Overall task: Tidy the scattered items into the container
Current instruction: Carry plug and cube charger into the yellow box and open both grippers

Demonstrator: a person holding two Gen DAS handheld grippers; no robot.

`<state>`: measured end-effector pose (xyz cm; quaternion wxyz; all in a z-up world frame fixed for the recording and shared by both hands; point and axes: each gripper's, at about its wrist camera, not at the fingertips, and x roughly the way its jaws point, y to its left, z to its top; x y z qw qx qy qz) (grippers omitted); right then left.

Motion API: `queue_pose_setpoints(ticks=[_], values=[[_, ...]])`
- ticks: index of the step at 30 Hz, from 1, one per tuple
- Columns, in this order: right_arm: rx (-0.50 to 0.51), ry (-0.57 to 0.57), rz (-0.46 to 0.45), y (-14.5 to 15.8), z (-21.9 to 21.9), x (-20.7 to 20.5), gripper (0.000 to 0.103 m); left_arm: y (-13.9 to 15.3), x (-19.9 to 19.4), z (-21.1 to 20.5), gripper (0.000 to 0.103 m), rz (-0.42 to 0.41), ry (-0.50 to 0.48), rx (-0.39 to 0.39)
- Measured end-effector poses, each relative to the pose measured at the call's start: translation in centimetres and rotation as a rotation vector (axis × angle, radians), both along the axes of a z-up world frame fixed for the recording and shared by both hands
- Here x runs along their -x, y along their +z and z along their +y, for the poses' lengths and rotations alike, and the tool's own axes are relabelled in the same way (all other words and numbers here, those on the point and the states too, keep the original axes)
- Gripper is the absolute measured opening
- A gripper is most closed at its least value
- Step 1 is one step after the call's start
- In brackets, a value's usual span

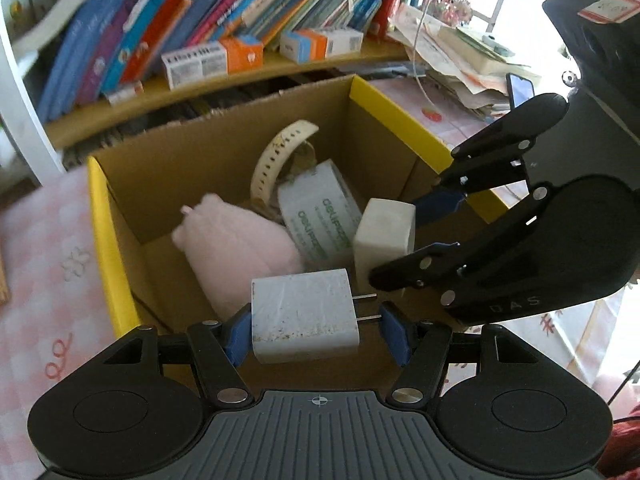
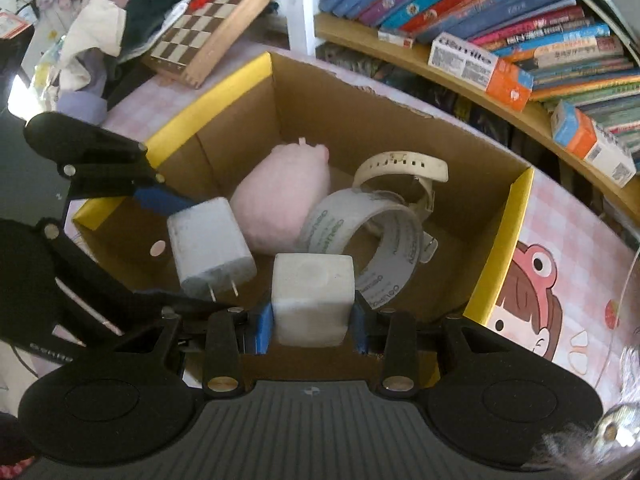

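Note:
A cardboard box (image 1: 394, 100) with yellow-edged flaps stands open on the pink chequered cloth. In it lie a pink plush toy (image 1: 236, 248), a roll of printed tape (image 1: 320, 212) and a cream watch strap (image 1: 276, 160). My left gripper (image 1: 316, 330) is shut on a white charger plug (image 1: 304, 320), held over the box's near side; its prongs meet the right pad. My right gripper (image 2: 311, 328) is shut on a white cube adapter (image 2: 312, 300), also above the box (image 2: 224, 92), beside the charger plug (image 2: 210, 248). The plush toy (image 2: 280, 200) and tape roll (image 2: 368, 240) lie below.
Behind the box runs a wooden shelf of leaning books with small cartons (image 1: 212, 60). A paper pile (image 1: 460, 52) and a phone (image 1: 520, 90) sit to the right. A chessboard (image 2: 216, 20) and heaped clothes (image 2: 100, 20) lie on the box's other side.

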<state>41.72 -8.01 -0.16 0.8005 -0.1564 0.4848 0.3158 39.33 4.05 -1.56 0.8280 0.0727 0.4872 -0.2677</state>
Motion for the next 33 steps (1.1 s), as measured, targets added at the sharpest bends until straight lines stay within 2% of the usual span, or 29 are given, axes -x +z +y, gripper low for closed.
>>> queue_pose_setpoints(ticks=[11, 21, 33], values=[[0.036, 0.017, 0.090, -1.8, 1.0, -2.0, 0.035, -0.8, -1.2, -0.1, 0.065, 0.048, -0.036, 0.006], [0.058, 0.039, 0.100, -2.7, 1.3, -2.5, 0.036, -1.1, -1.9, -0.2, 0.066, 0.079, -0.060, 0.008], [0.058, 0.043, 0.098, -2.9, 1.2, -2.5, 0.036, -1.1, -1.7, -0.2, 0.066, 0.069, -0.051, 0.004]])
